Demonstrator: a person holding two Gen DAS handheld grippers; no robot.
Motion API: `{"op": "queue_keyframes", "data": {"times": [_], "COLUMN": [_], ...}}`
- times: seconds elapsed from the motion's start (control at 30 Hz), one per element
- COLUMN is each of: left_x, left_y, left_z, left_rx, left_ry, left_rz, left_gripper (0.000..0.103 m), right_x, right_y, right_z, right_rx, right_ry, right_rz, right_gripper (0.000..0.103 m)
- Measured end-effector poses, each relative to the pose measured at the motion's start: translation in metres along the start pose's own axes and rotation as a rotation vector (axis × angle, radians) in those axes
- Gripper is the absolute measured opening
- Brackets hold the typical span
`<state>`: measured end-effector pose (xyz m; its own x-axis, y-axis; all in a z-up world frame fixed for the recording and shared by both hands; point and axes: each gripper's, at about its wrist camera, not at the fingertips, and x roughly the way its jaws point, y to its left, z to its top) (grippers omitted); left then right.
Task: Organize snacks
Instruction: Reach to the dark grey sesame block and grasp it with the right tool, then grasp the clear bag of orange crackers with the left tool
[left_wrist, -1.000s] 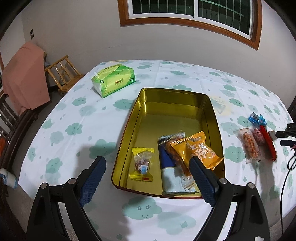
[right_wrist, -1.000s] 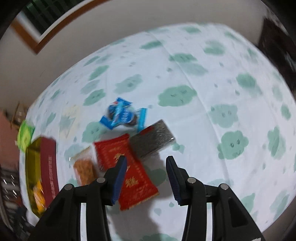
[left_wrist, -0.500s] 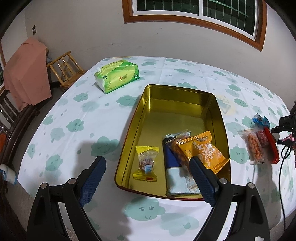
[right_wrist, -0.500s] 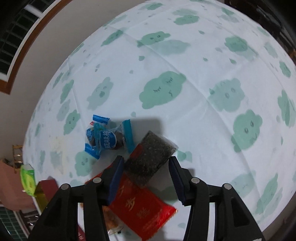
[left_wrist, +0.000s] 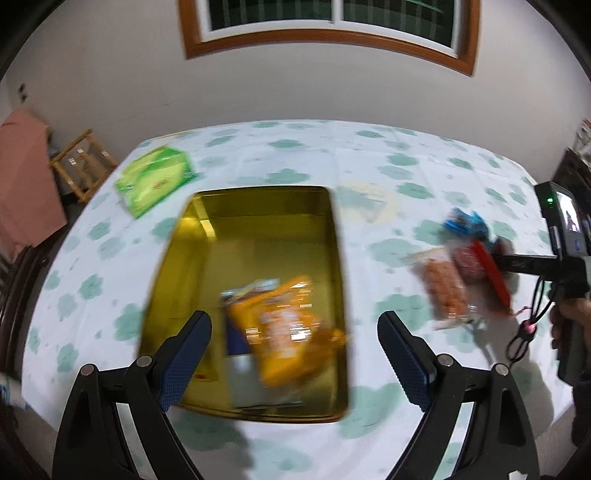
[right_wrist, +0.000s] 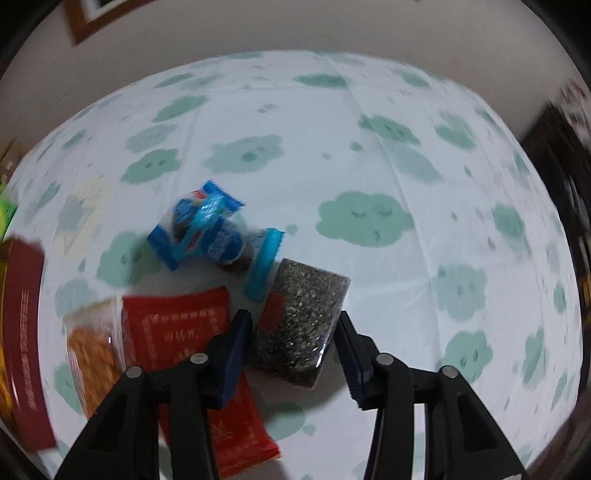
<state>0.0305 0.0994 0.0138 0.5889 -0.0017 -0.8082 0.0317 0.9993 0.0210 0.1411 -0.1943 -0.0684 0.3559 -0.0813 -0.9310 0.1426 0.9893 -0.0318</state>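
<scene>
A dark seed bar (right_wrist: 303, 321) in clear wrap lies on the cloud-print tablecloth between the fingers of my right gripper (right_wrist: 295, 325). Its jaws are closing, with the pads close at the bar's two long sides. Beside the bar are blue-wrapped candies (right_wrist: 207, 225), a red packet (right_wrist: 177, 328) and a clear packet of orange snacks (right_wrist: 96, 350). My left gripper (left_wrist: 295, 321) hangs open and empty above the near end of the gold tin (left_wrist: 258, 206). The tin holds an orange packet (left_wrist: 284, 332) on top of a blue one.
A green tissue pack (left_wrist: 155, 179) lies at the far left of the table. The tin's red outer wall (right_wrist: 22, 314) stands left of the snack pile. A hand (left_wrist: 569, 314) holds the right gripper at the table's right edge. A wooden chair (left_wrist: 81, 162) stands beyond the table.
The right gripper has sunk over the snack pile, and the dark bar now sits between its fingers. The left gripper has swung right, so the snack pile shows larger; its jaws stay wide.
</scene>
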Motion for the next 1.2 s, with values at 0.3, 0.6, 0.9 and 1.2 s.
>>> {"op": "queue_keyframes", "data": {"times": [0.3, 0.6, 0.9, 1.2], "left_x": [0.026, 0.060, 0.101, 0.117], "left_y": [-0.067, -0.105, -0.129, -0.138], "left_z": [0.008, 0.019, 0.023, 0.028], "left_rx": [0.039, -0.022, -0.038, -0.014], "left_ry": [0.038, 0.098, 0.185, 0.208], "left_rz": [-0.125, -0.211, -0.166, -0.112], "left_gripper": [0.090, 0.090, 0.083, 0.061], "right_x": [-0.008, -0.011, -0.011, -0.012], "right_y": [-0.028, -0.072, -0.100, -0.101], "right_z": [-0.023, -0.044, -0.058, -0.065], "right_rx": [-0.106, -0.097, -0.065, -0.064], "right_ry": [-0.123, -0.215, -0.273, -0.317], "right_rz": [0.086, 0.061, 0.052, 0.058], "right_gripper": [0.036, 0.036, 0.036, 0.036]}}
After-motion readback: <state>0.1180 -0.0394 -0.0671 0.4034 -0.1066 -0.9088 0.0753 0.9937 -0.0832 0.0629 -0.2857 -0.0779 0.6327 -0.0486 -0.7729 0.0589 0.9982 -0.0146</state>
